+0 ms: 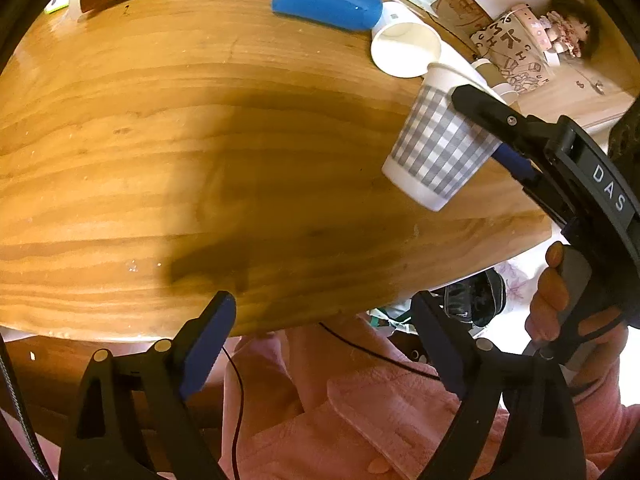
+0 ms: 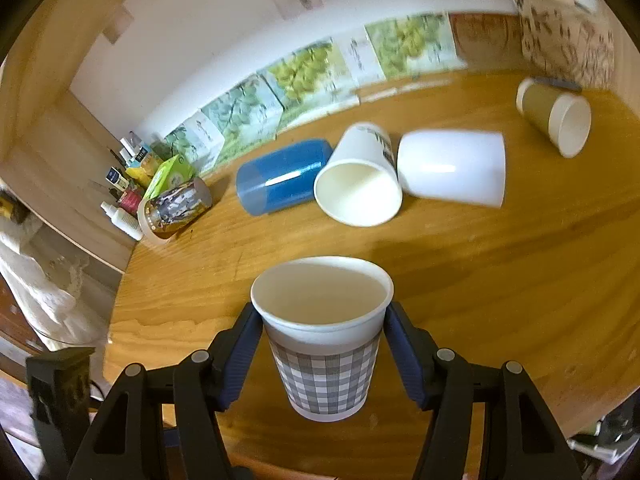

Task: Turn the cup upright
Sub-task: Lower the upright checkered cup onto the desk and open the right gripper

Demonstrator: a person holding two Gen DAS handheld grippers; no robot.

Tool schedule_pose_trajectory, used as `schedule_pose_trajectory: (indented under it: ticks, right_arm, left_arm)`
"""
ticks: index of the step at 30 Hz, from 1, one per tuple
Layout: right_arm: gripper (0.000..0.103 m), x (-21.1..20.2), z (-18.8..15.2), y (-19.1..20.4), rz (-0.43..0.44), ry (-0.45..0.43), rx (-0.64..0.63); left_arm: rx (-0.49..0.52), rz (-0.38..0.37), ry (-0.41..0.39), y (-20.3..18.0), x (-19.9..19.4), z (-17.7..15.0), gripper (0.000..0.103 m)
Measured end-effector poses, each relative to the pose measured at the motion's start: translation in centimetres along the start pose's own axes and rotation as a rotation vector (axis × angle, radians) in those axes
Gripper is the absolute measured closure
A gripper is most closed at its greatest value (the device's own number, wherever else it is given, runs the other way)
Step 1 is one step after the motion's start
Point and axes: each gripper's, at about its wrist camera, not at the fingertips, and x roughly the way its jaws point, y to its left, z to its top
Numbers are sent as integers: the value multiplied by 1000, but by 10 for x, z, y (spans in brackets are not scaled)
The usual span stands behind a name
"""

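Note:
A grey-and-white checked paper cup (image 2: 326,344) is held between the blue pads of my right gripper (image 2: 324,344), mouth up, lifted a little above the wooden table (image 2: 500,280). In the left wrist view the same cup (image 1: 438,146) hangs tilted over the table's right side, gripped by the right gripper (image 1: 486,128). My left gripper (image 1: 324,340) is open and empty at the table's near edge, well left of the cup.
Several cups lie on their sides at the back: a blue one (image 2: 280,176), a white paper one (image 2: 360,180), a white one (image 2: 452,166), a brown one (image 2: 554,116) and a patterned one (image 2: 176,210). Boxes (image 2: 304,76) and small bottles (image 2: 124,220) line the wall.

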Motion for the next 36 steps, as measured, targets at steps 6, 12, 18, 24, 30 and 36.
schedule_pose_trajectory:
  ticks: [6, 12, 18, 24, 30, 36]
  right_arm:
    - [40, -1, -11, 13, -40, -107, -128]
    - [40, 4, -23, 22, -54, -165, -235]
    - [40, 2, -32, 26, -58, -187, -301]
    - [40, -4, -43, 35, -81, -183, -394]
    - [40, -9, -53, 36, -96, -175, -428]
    - [40, -10, -59, 37, -99, -160, -434]
  left_arm:
    - [-15, 22, 30, 6, 5, -5, 12]
    - [-24, 44, 52, 9, 9, -9, 12]
    - [-37, 52, 51, 10, 8, -11, 12]
    - [-45, 46, 40, 9, 5, -11, 12]
    - [-38, 41, 33, 8, 3, -16, 12]
    - [-51, 28, 54, 12, 8, -26, 12]
